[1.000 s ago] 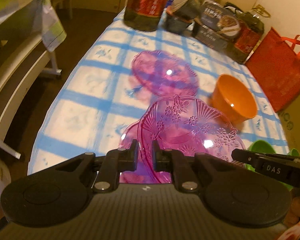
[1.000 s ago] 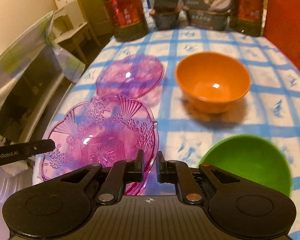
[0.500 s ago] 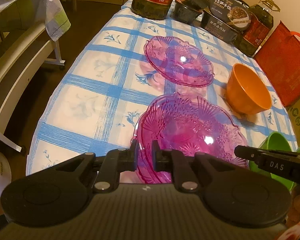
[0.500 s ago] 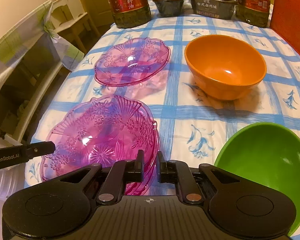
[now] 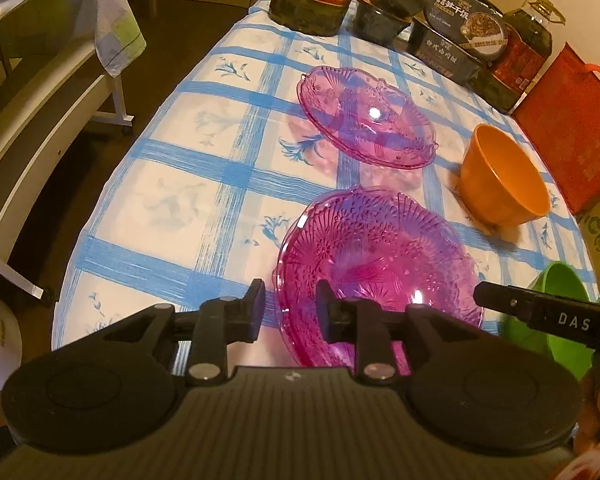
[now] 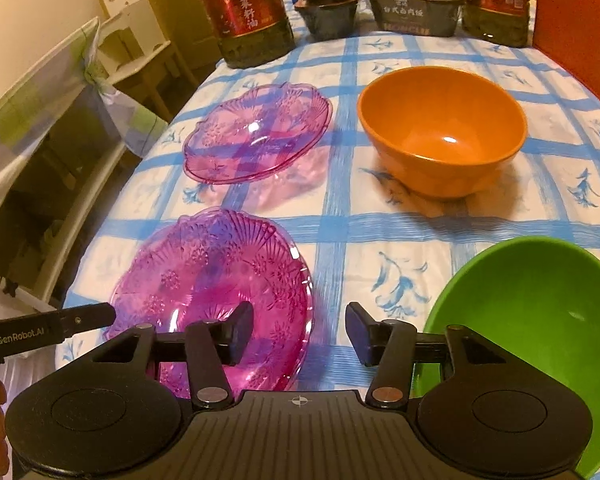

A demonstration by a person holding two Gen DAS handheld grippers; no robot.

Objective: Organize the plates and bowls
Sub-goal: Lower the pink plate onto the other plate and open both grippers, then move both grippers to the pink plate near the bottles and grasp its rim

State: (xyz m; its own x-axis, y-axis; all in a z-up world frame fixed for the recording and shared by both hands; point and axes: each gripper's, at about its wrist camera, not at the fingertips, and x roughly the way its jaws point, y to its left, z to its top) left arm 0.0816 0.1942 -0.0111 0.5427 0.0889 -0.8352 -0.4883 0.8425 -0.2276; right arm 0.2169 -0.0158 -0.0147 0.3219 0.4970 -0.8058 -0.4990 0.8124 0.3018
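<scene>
On the checked counter [image 6: 340, 224], the near pink plate [image 6: 208, 276] lies flat, its rim between the left gripper [image 5: 290, 310]'s slightly parted jaws. The right gripper [image 6: 298, 336] has jaws wide, holding nothing. The orange bowl [image 6: 440, 132] and green bowl [image 6: 528, 312] stand right.

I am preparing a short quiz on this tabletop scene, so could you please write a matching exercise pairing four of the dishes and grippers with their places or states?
Column one:
1. round orange plastic bowl
2. round green plastic bowl
3. patterned pink glass plate, nearer one
4. right gripper

Column two:
A. jaws wide open
B. nearest, right of the gripper
C. rim between the left gripper's fingers
D. right of the farther pink plate

Pairs: 1-D, 2-B, 3-C, 4-A
</scene>
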